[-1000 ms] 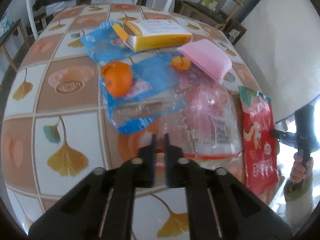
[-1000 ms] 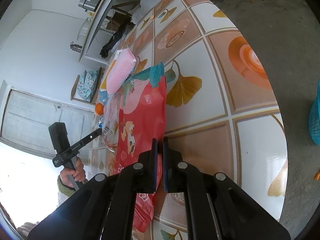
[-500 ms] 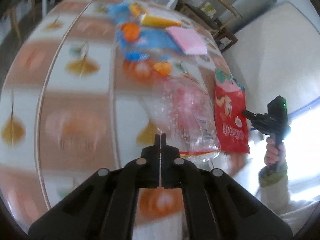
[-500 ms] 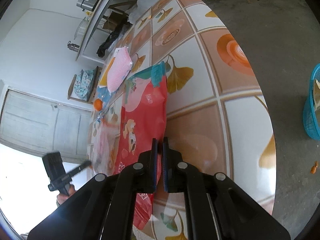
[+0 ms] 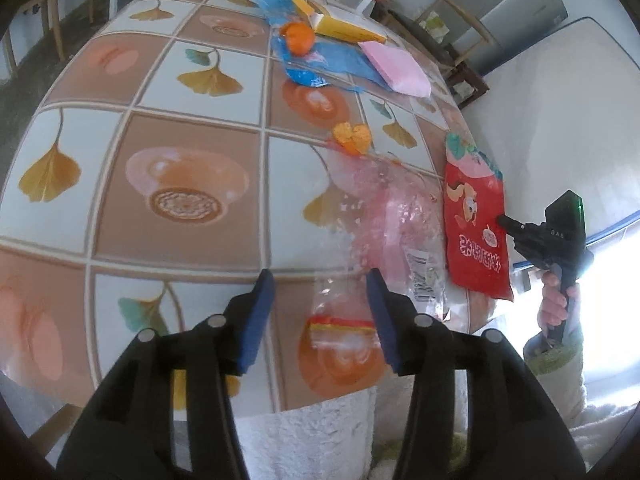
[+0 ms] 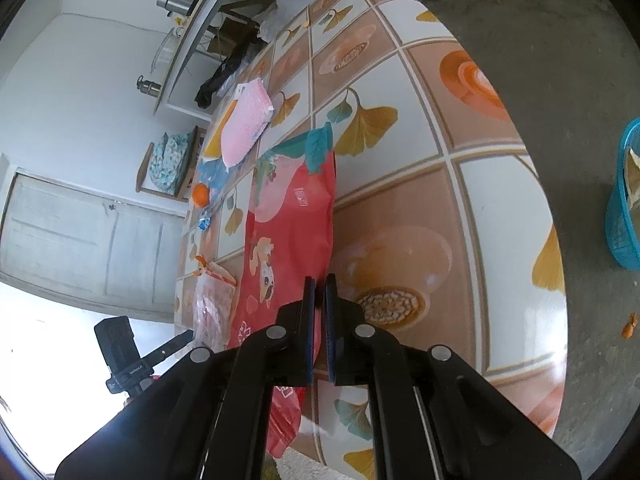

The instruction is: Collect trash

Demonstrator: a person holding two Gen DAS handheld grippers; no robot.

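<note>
Clear plastic wrapper [image 5: 384, 236] is lying between the just-opening left tool [image 5: 320, 280] for grabbing; right tool [image 6: 319, 280] is staying clenched, empty.

Letters "BAS" showing on the black gripper body [image 5: 560, 236], barcode label sitting on the clear plastic bag [image 5: 418, 268], red snack bag [image 5: 476, 232] carrying white characters, unreadable

The blue basket [image 6: 626, 196] at three o'clock was cut off by the right wrist view's edge, its contents unclear. The red snack bag [image 6: 294, 232] ran under the gripper's body at six o'clock. The writing on the clear plastic bag [image 5: 400, 220] was too small to read.
</note>
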